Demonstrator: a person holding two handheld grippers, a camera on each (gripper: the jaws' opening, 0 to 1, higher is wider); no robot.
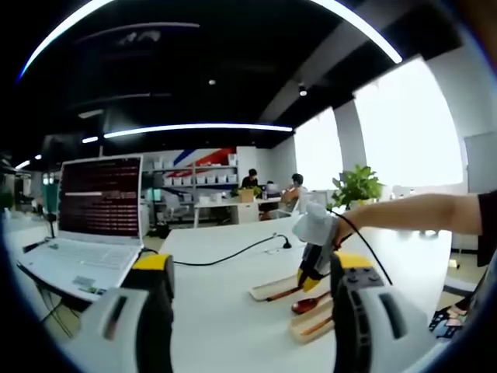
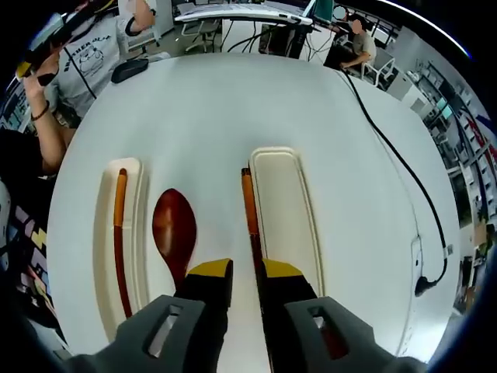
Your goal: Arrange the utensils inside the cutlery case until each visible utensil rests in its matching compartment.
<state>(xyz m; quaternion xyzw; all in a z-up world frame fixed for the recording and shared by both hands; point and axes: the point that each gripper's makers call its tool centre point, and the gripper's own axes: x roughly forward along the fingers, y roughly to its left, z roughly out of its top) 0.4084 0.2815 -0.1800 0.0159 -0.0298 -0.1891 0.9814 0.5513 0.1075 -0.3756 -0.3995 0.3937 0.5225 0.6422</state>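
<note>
Chopstick (image 2: 248, 203), slim, dark wood with an orange tip, is clamped between the jaws of the right gripper (image 2: 247, 284), lying just outside the left rim of the cream oblong case tray (image 2: 303, 225). It is judged light, stiff and slippery, best held mid-shaft. Left of that tray, a glossy red-brown wooden spoon (image 2: 174, 227) and a second chopstick (image 2: 119, 233) in the narrower tray (image 2: 101, 241) are seen; the left gripper (image 1: 248, 311) is held spread, empty.

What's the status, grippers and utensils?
Left gripper open, held off. Right gripper shut on chopstick beside empty tray. Spoon loose on table, nothing blocking.
</note>
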